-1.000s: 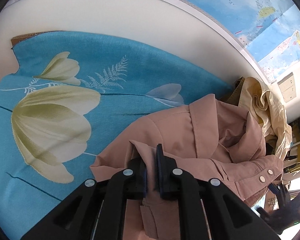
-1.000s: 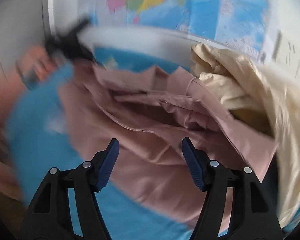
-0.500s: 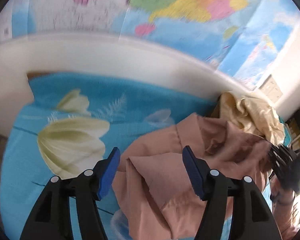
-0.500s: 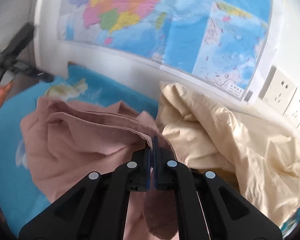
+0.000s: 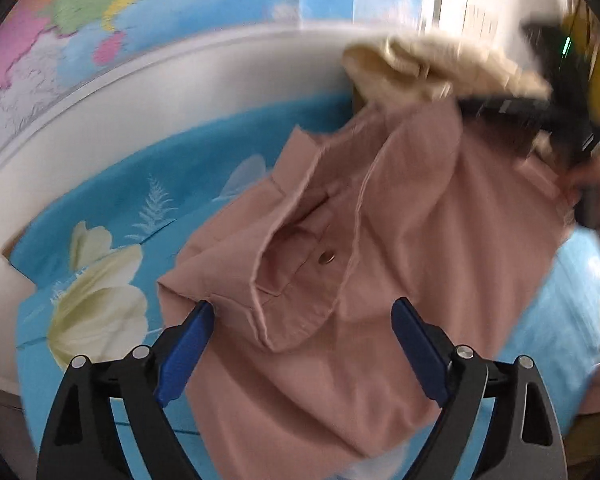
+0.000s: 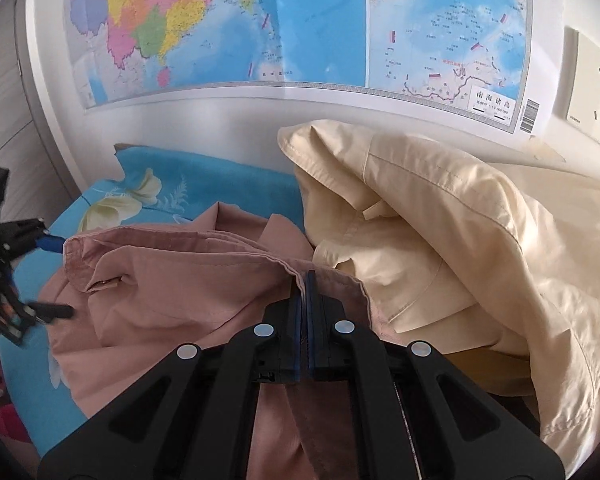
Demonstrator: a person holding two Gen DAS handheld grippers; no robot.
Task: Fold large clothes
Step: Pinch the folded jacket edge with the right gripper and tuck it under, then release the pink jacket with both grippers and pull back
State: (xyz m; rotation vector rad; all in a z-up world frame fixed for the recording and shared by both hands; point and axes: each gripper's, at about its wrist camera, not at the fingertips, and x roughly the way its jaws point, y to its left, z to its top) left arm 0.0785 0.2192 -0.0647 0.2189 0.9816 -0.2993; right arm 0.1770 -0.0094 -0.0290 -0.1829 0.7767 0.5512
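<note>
Pink shirt [image 5: 380, 240] lies crumpled on the blue floral cloth [image 5: 112, 216], just beside a cream garment [image 6: 440, 240]; the right gripper [image 6: 304, 280] pinches its hem, while the left gripper [image 5: 300, 320] hovers spread wide over it, grasping nothing

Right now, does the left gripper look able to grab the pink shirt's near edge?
Probably yes. The left gripper is open, with the pink shirt lying right between and ahead of its fingers and nothing over it. The right gripper holds the far hem, clear of that path.
</note>
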